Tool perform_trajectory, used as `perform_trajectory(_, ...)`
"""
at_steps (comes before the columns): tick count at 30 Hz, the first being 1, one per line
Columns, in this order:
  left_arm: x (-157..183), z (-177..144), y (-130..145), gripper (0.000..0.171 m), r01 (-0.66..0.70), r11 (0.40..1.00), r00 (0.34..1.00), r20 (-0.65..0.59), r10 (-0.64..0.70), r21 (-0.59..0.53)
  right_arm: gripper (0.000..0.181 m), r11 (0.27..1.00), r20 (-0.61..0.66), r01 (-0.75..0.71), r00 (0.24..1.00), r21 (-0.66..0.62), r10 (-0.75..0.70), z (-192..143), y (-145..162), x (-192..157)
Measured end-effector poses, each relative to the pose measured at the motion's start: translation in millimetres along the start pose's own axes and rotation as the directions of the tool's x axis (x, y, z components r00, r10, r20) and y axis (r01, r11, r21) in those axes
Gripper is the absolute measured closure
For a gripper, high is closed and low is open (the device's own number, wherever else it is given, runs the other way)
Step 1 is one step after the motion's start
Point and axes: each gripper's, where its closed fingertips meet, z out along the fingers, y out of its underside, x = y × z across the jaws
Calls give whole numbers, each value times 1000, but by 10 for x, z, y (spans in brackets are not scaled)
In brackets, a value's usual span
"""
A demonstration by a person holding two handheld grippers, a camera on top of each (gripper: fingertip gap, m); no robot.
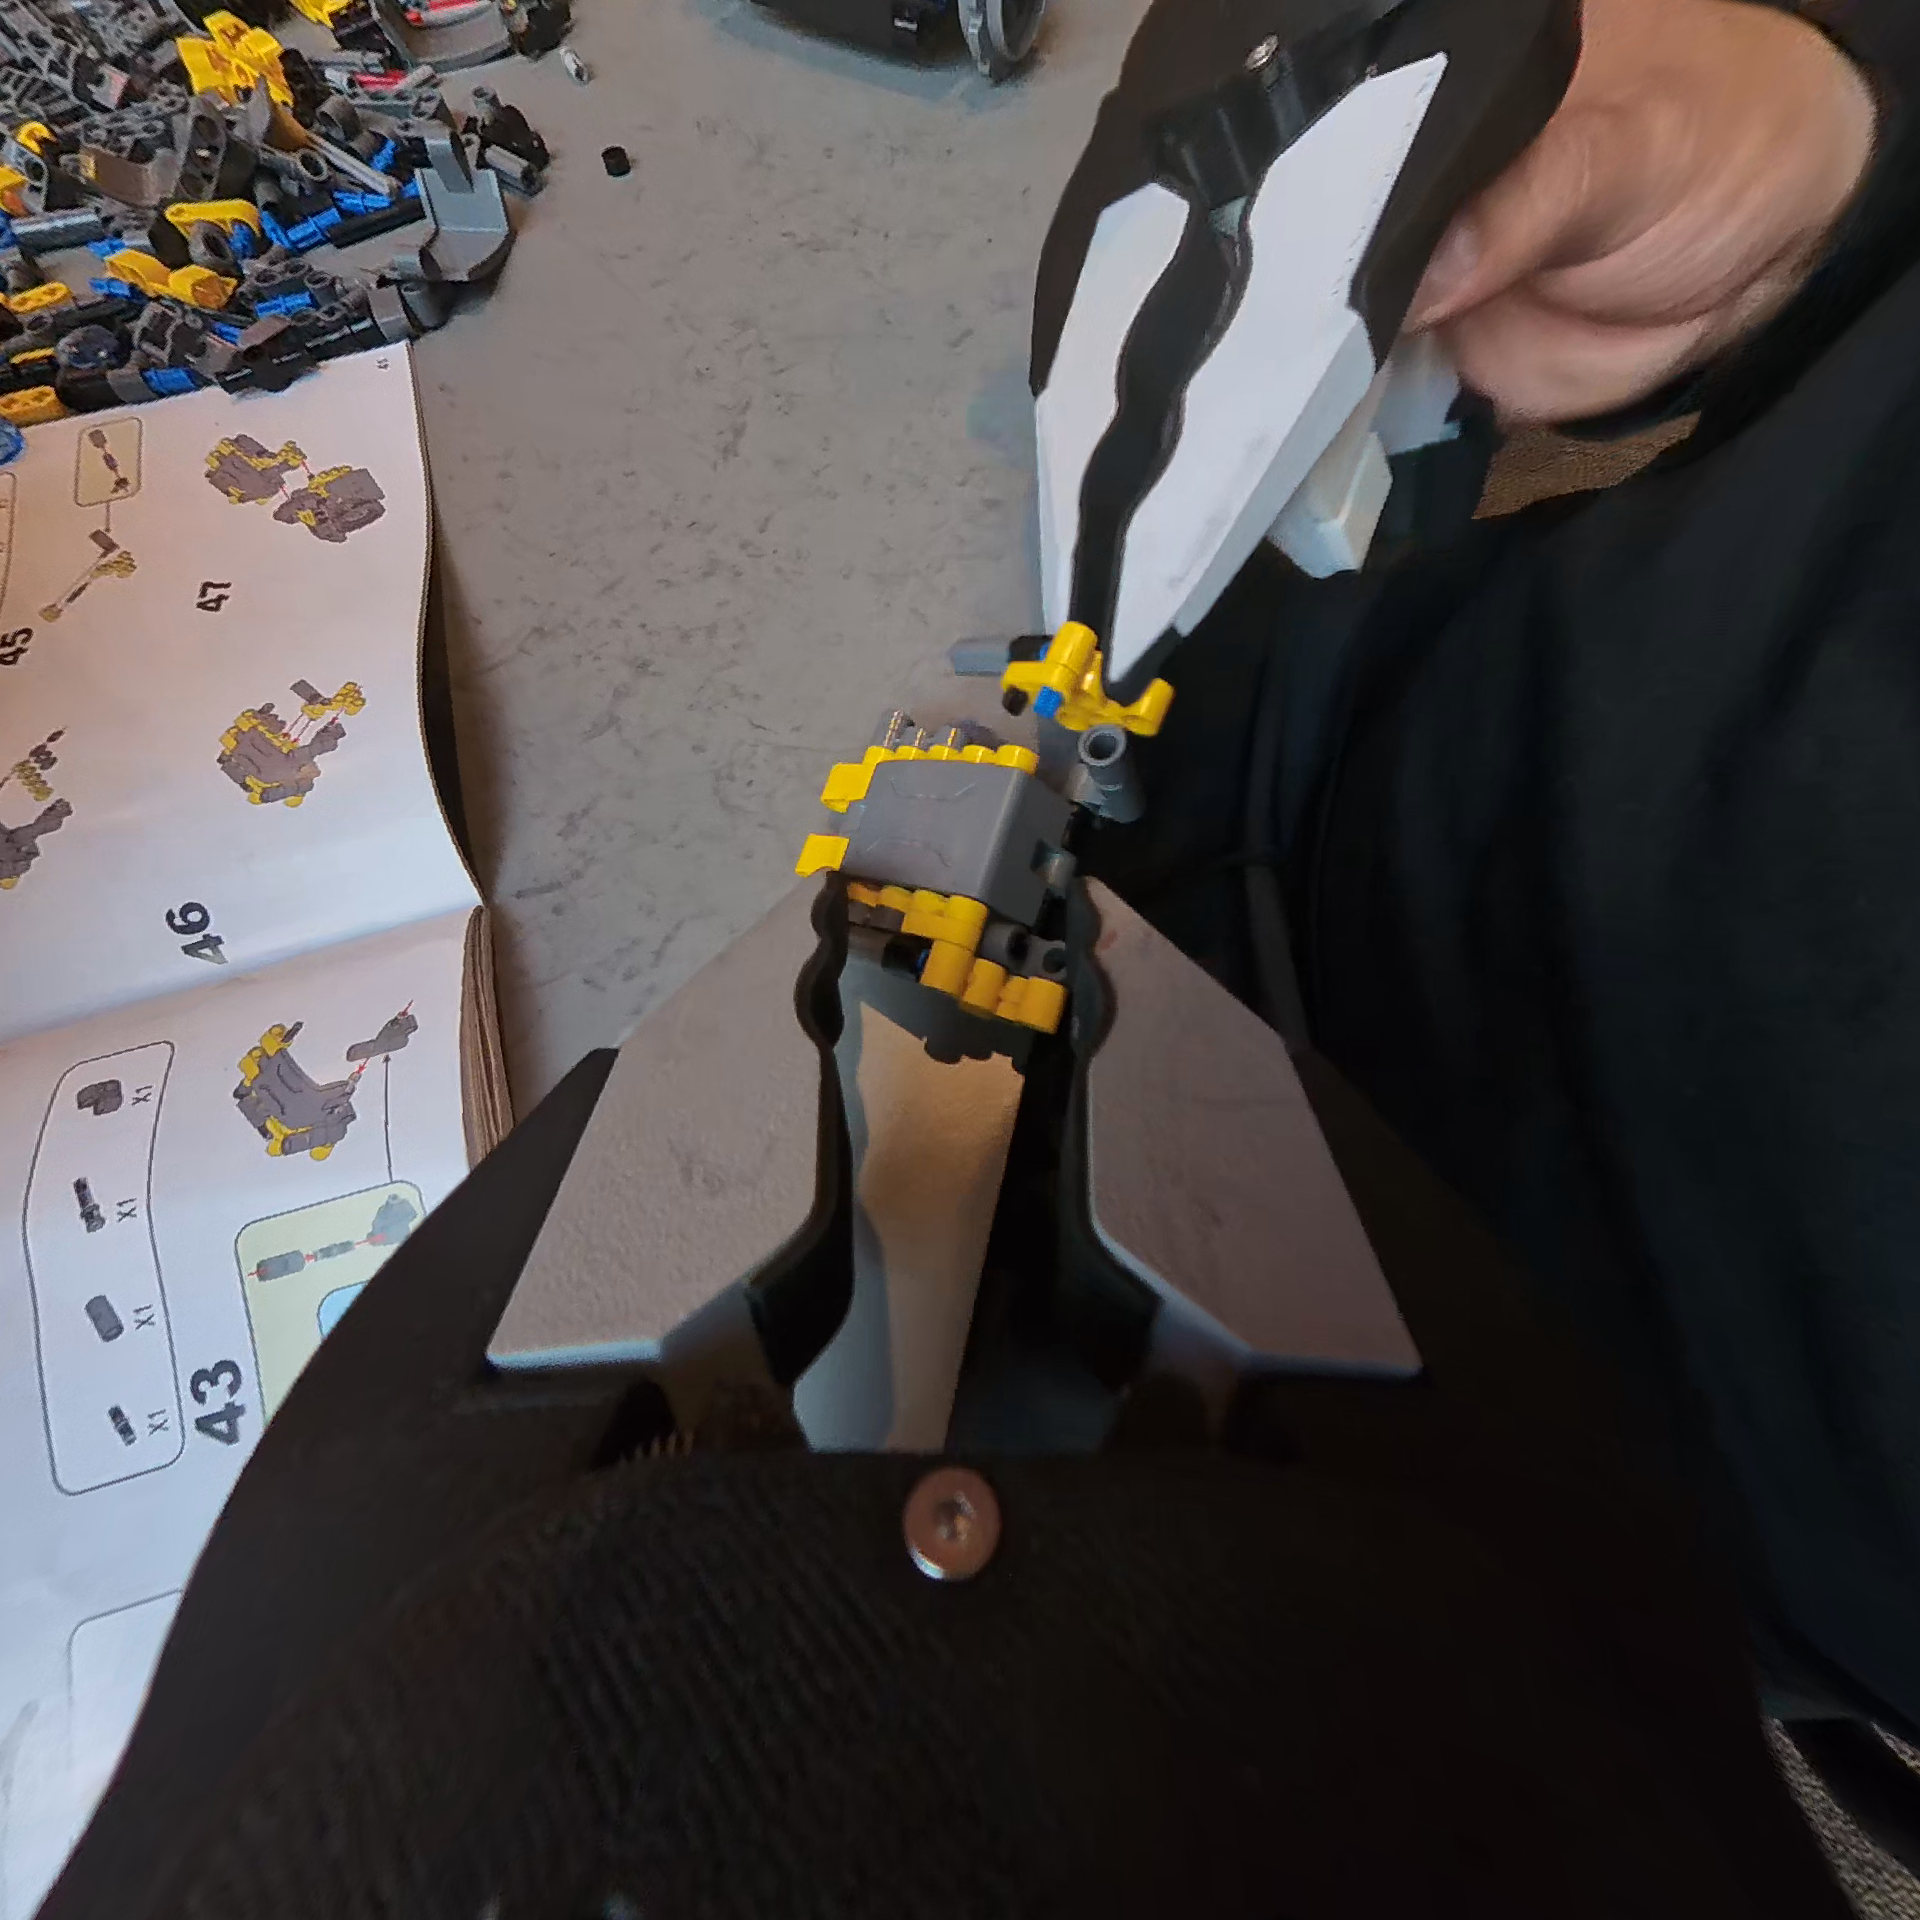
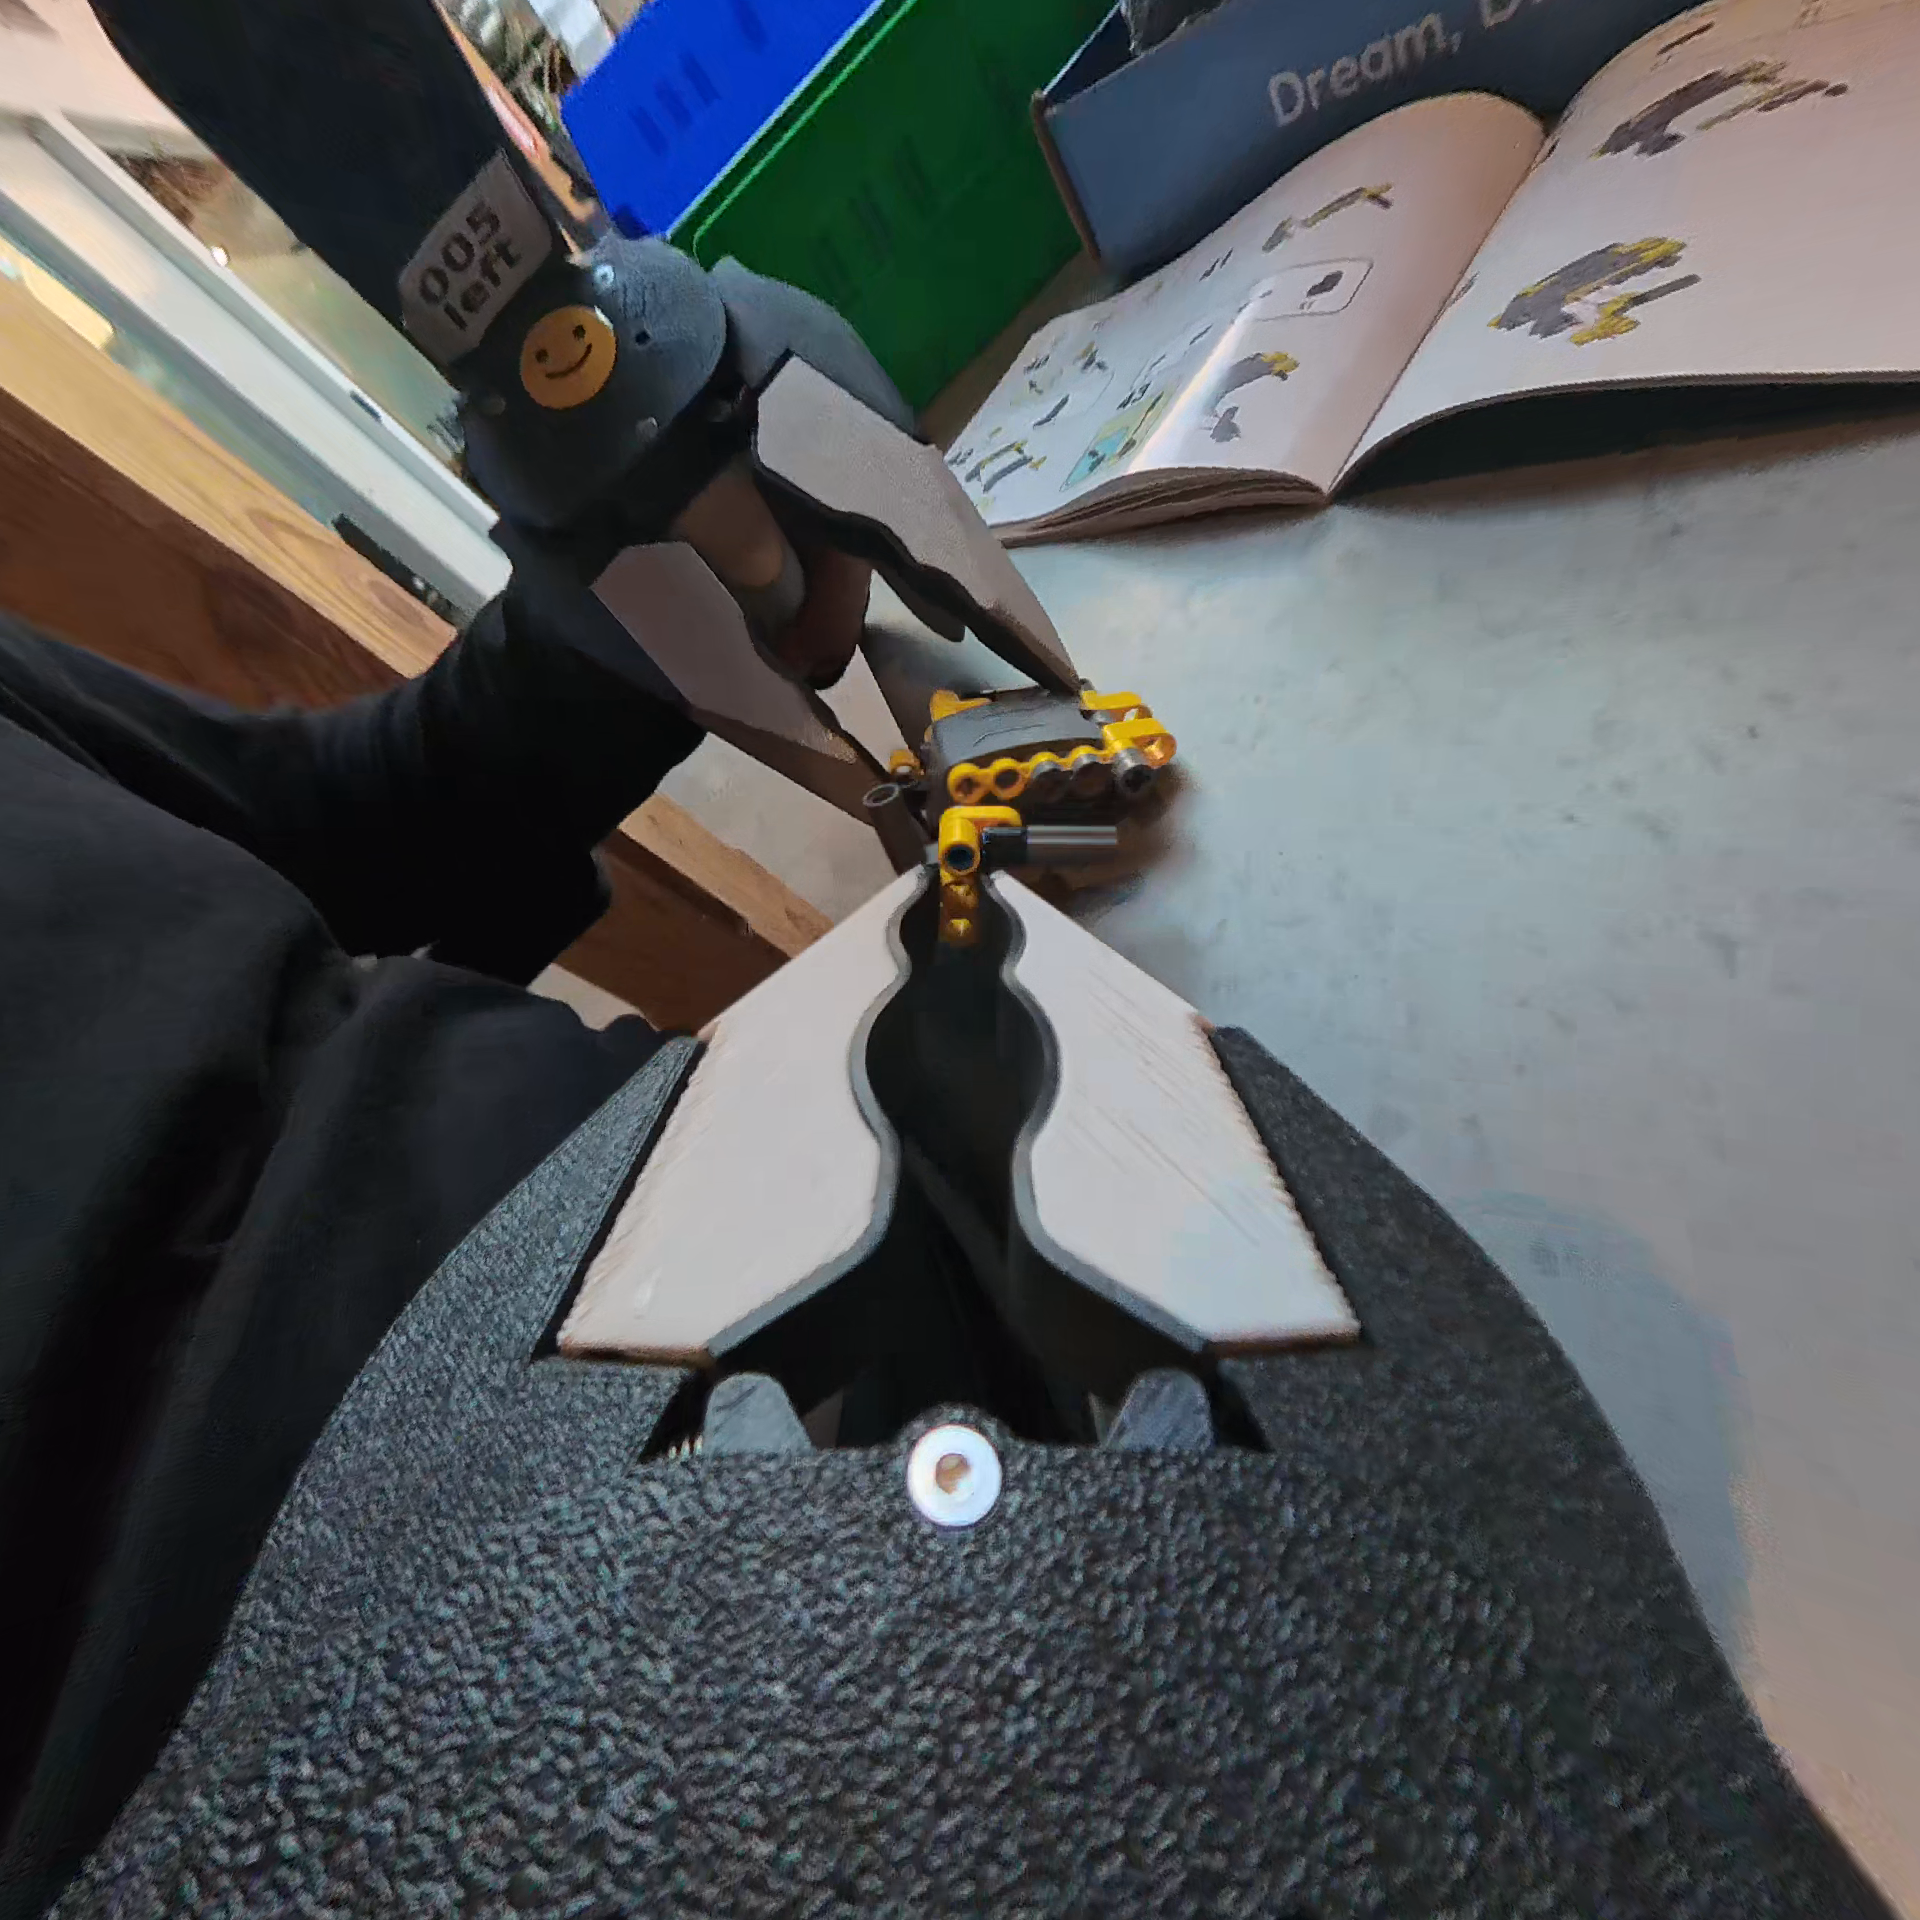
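My left gripper is shut on a grey and yellow brick assembly, held just above the grey table near its edge. It also shows in the right wrist view between the left gripper's fingers. My right gripper is shut on a small yellow connector piece with a black pin and grey axle sticking out sideways. In the left wrist view the right gripper holds this piece just beyond the assembly, a small gap apart from it.
An open instruction booklet lies to the left on the table; it also shows in the right wrist view. A pile of loose bricks sits at the far left. Blue and green bins stand behind. A dark-sleeved person is close by. The left gripper's tips are roughly 4 cm from the right gripper's.
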Motion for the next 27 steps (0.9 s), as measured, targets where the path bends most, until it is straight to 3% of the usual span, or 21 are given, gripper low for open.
perform_trajectory(4,1,2,0,133,-8,1000,1000,2,8,4,175,997,1,36,999,-67,-36,39,54,0)
perform_trajectory(11,-14,-8,5,133,16,1000,1000,0,-16,10,175,997,22,18,1000,-74,-17,53,65,4)
perform_trajectory(19,-22,-26,6,133,54,998,998,-17,-53,23,176,990,192,-106,978,94,87,-137,-213,-106)
perform_trajectory(27,-21,-35,14,133,50,998,999,-18,-50,27,176,998,85,13,996,57,-17,-72,-154,-51)
